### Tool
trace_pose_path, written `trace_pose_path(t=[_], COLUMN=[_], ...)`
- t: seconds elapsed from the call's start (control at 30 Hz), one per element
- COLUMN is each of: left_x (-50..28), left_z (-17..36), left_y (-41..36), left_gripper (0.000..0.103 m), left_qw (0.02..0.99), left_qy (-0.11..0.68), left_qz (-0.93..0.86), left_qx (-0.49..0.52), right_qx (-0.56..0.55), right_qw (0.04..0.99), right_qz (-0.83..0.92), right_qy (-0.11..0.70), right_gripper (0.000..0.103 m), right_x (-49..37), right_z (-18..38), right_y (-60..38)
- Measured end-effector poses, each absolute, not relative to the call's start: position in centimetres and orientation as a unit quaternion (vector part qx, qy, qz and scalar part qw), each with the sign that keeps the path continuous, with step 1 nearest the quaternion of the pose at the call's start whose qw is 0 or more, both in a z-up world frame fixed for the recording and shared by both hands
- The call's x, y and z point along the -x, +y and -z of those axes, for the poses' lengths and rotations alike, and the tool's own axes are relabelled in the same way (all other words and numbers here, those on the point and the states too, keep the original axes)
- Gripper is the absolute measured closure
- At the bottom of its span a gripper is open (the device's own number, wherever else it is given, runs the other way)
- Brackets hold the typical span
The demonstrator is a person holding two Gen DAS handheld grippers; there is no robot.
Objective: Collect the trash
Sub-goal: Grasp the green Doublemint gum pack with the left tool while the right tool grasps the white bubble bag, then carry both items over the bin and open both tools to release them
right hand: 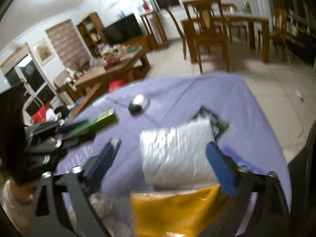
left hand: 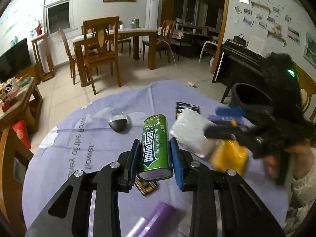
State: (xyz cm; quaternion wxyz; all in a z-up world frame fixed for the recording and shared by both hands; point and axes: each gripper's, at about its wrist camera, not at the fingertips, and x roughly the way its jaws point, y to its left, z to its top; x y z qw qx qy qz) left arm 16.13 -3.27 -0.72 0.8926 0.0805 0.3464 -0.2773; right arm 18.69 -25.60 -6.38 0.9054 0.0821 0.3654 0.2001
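My left gripper [left hand: 154, 145] is shut on a green Doublemint tin [left hand: 155, 146] and holds it above the purple tablecloth [left hand: 79, 148]. The tin also shows in the right wrist view [right hand: 96, 123]. My right gripper [right hand: 164, 150] is open, its blue fingers on either side of a silver and yellow snack bag [right hand: 175, 154] on the table. In the left wrist view that bag [left hand: 190, 132] lies right of the tin, with the right gripper [left hand: 227, 118] blurred over it. A black bin [left hand: 250, 96] stands at the table's right edge.
A small black and silver object [left hand: 118, 121] lies on the cloth ahead. A dark packet [left hand: 187, 107] lies behind the bag, a small yellow-black wrapper [left hand: 147, 186] under the tin, and a purple tube [left hand: 158, 219] near me. Wooden chairs and a dining table [left hand: 110, 37] stand beyond.
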Motion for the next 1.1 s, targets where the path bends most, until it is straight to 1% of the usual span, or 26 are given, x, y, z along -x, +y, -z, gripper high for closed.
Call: trace_pose_path(t=[0.17, 0.3, 0.4, 0.43, 0.47, 0.53, 0.57, 0.6, 0.7, 0.87, 0.97, 1.1], left_x=[-14.9, -14.4, -14.3, -14.3, -14.3, -14.2, -14.0, -13.8, -13.0, -12.1, -11.6, -11.2], left_z=[0.3, 0.3, 0.5, 0.5, 0.5, 0.6, 0.6, 0.7, 0.6, -0.2, -0.8, -1.6], left_y=[-2.1, -1.1, 0.0, 0.3, 0.4, 0.7, 0.6, 0.6, 0.2, -1.3, -2.9, -6.9], left_gripper=[0.072, 0.072, 0.072, 0.072, 0.072, 0.072, 0.072, 0.072, 0.072, 0.072, 0.072, 0.072], left_qw=[0.896, 0.902, 0.902, 0.903, 0.904, 0.904, 0.904, 0.905, 0.906, 0.910, 0.909, 0.905], left_qy=[0.343, 0.339, 0.342, 0.341, 0.340, 0.339, 0.339, 0.337, 0.334, 0.322, 0.316, 0.307], left_qz=[0.276, 0.265, 0.263, 0.261, 0.260, 0.259, 0.259, 0.259, 0.261, 0.263, 0.272, 0.296], left_qx=[-0.055, -0.045, -0.028, -0.025, -0.022, -0.016, -0.015, -0.016, -0.013, 0.000, 0.002, 0.000], right_qx=[0.007, 0.001, 0.007, 0.013, 0.019, 0.021, 0.015, 0.007, -0.027, -0.118, -0.170, -0.224], right_qw=[0.887, 0.869, 0.864, 0.865, 0.869, 0.878, 0.880, 0.881, 0.891, 0.909, 0.918, 0.930], right_qz=[-0.169, -0.178, -0.185, -0.187, -0.187, -0.181, -0.185, -0.191, -0.214, -0.229, -0.210, -0.166], right_qy=[0.429, 0.462, 0.469, 0.465, 0.458, 0.443, 0.438, 0.432, 0.400, 0.328, 0.292, 0.241], right_gripper=[0.006, 0.005, 0.010, 0.016, 0.025, 0.032, 0.038, 0.041, 0.044, 0.044, 0.044, 0.044], right_x=[-22.4, -24.4, -23.9, -23.4, -23.1, -22.3, -21.7, -21.5, -19.4, -14.9, -11.9, -7.8], right_z=[8.2, 9.4, 9.1, 9.1, 9.0, 8.5, 8.4, 8.3, 6.9, 3.6, 2.3, 0.7], right_y=[-23.4, -22.7, -22.1, -21.8, -21.3, -21.2, -20.7, -20.7, -21.8, -26.7, -31.5, -38.4])
